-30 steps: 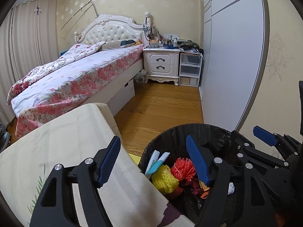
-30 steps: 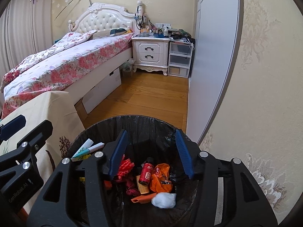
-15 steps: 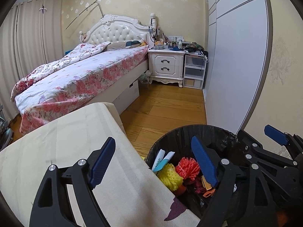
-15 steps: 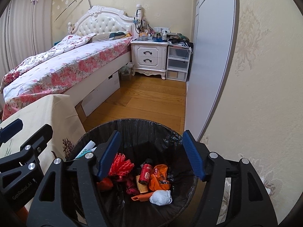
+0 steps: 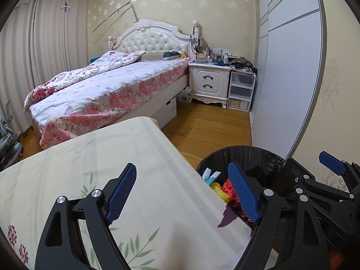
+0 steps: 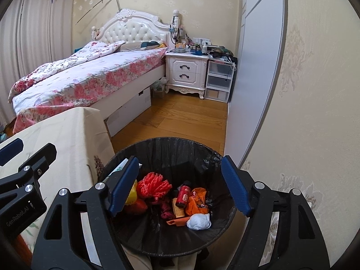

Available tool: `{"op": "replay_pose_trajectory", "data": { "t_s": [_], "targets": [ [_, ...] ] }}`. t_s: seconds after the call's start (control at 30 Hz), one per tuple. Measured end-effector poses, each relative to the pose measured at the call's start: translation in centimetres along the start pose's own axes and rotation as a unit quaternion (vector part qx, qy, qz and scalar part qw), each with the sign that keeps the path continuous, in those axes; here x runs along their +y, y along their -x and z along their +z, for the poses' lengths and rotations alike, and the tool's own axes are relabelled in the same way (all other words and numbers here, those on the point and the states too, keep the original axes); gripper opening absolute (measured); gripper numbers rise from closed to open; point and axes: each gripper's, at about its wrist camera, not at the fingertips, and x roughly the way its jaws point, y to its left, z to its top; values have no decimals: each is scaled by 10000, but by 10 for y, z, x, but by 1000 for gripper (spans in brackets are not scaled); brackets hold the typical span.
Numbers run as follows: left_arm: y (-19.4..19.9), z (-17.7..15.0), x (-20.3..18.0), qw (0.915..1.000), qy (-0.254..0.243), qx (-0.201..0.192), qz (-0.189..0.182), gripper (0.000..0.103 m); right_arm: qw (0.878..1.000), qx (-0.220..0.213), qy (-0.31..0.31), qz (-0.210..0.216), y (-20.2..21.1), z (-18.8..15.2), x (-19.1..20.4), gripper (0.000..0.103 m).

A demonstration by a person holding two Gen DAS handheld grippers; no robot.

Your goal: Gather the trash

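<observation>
A round bin with a black liner [image 6: 171, 148] stands on the floor beside the table. It holds a red pom-pom [image 6: 154, 184], a red bottle [image 6: 182, 195], orange wrappers [image 6: 196, 202], a white crumpled tissue [image 6: 199, 221] and a yellow item. My right gripper [image 6: 180, 193] is open and empty above the bin. My left gripper [image 5: 182, 193] is open and empty over the table edge, with the bin [image 5: 247, 155] to its right. The right gripper also shows in the left wrist view [image 5: 330, 193].
A table with a cream floral cloth [image 5: 90, 157] lies left of the bin. A bed [image 5: 108, 85], a white nightstand [image 5: 209, 81] and plastic drawers [image 5: 240, 92] stand beyond. A wardrobe door [image 6: 254, 67] and wallpapered wall close the right side.
My left gripper moved left, from over the bin to over the table cloth. My right gripper opened wider and rose a little above the bin.
</observation>
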Motion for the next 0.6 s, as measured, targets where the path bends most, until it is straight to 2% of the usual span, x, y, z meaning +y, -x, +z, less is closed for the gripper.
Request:
{"op": "replay_pose_trajectory", "data": {
  "t_s": [0.3, 0.6],
  "targets": [
    [31, -10, 15, 9997, 17, -154, 211, 82, 9997, -176, 91, 138, 30, -4, 11, 75],
    [50, -16, 22, 9995, 58, -207, 242, 83, 9990, -389, 127, 167, 52, -7, 15, 76]
  ]
}}
